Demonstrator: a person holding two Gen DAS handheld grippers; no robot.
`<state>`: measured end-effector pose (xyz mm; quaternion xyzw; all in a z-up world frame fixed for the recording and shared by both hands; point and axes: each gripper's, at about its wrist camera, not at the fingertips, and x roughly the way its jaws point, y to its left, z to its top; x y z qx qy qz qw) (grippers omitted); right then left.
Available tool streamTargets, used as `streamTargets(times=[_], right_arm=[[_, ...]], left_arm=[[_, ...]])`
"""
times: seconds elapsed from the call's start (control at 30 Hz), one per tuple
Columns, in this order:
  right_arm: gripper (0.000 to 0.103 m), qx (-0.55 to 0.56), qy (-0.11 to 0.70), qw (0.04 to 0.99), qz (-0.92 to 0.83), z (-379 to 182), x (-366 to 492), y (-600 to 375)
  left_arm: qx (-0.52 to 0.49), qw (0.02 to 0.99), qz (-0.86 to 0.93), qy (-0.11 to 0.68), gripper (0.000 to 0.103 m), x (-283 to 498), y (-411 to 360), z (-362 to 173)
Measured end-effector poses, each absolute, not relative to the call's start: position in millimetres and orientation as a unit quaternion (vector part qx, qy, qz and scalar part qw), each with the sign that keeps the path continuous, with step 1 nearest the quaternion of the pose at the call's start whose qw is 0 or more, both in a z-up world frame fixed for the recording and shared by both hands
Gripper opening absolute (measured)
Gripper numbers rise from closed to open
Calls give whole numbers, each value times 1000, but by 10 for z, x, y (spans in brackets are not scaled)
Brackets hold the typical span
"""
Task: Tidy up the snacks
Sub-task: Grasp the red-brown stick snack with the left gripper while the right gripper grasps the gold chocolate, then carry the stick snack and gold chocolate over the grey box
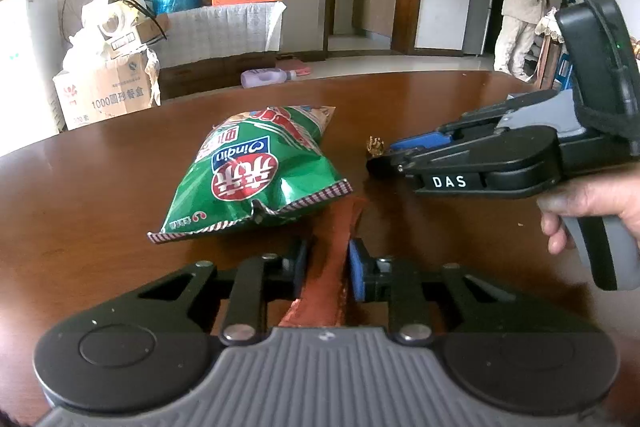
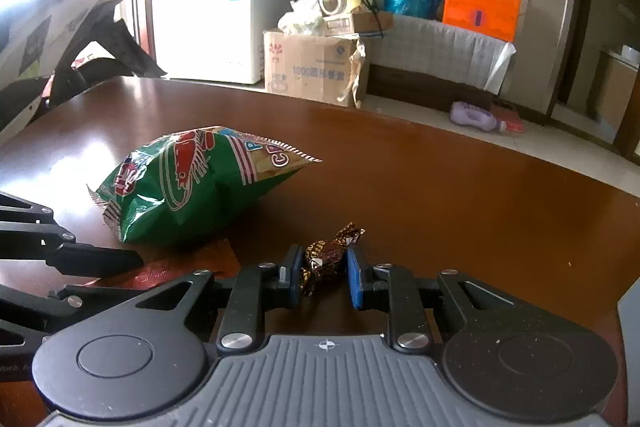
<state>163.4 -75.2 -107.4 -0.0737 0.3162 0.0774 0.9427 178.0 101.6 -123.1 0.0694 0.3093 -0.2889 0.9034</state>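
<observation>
1. Tilting down toward the glossy brown wooden surface (image 1: 100,187), the left claw (image 1: 328,267) is clenched on a flat reddish-brown foil packet (image 1: 332,255), whose long axis runs away from the camera between the pads.
2. The right claw (image 2: 322,267), also angled down, grasps a small brown-and-gold wrapped candy (image 2: 326,257); its twisted ends point up-right and down-left.
3. A hand (image 1: 592,203) grips the right handle.
4. The puffy green crisp bag (image 1: 256,171) lies on the surface, just beyond the packet.
</observation>
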Motion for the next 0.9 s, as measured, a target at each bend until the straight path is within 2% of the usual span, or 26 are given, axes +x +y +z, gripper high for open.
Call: streamTargets(times=[0.67, 0.9], right_arm=[[25, -87, 284, 952, 78, -609, 923, -794], [25, -79, 267, 958, 62, -423, 670, -1031]], left_arm=[[115, 895, -308, 302, 19, 1605, 280, -1200], [124, 897, -319, 278, 19, 1473, -74, -1018]])
